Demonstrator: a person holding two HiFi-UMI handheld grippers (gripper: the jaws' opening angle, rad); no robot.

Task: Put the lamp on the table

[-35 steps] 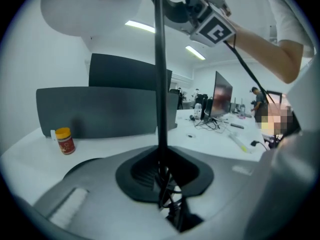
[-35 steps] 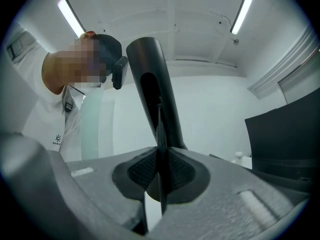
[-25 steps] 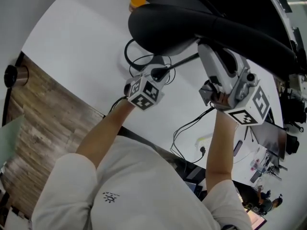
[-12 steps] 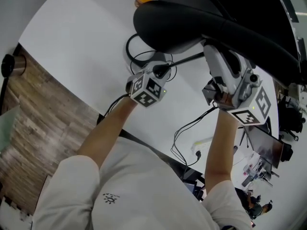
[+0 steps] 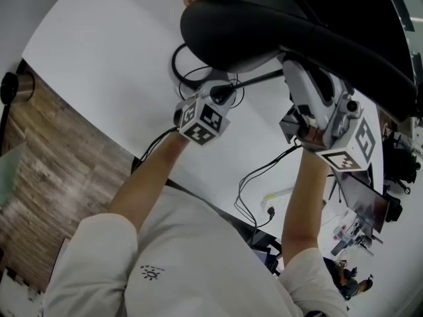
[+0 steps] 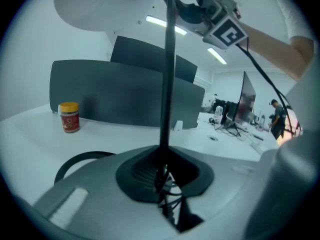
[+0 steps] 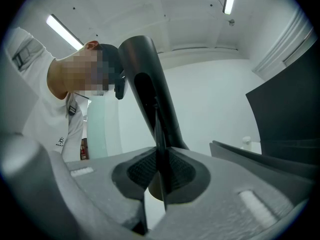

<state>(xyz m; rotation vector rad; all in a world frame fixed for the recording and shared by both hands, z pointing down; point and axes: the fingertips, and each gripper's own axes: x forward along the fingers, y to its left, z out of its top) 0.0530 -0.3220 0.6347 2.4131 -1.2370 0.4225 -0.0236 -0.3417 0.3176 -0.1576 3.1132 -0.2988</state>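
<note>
The left gripper [image 5: 215,101] is clenched on the lamp's thin black pole [image 6: 167,84], which runs straight up between its pads. The lamp [image 5: 291,38] hangs as a big black curve over the white tabletop [image 5: 112,58]. It looks lifted rather than set down, though no view shows its foot clearly. The right gripper [image 5: 305,125] grasps the lamp too, its pads closed on a thicker dark limb.

To land it well, I would lower both grippers together with the pole upright. The loose cable [image 5: 182,68] should be clear of the foot, and neither grip should release until the lamp stands by itself.

The head view alone shows both grips and the cable together. Only the left gripper view shows the red label on the jar [image 6: 69,116], well apart at the back. Only the right gripper view shows how the thicker limb sits in the pads
</note>
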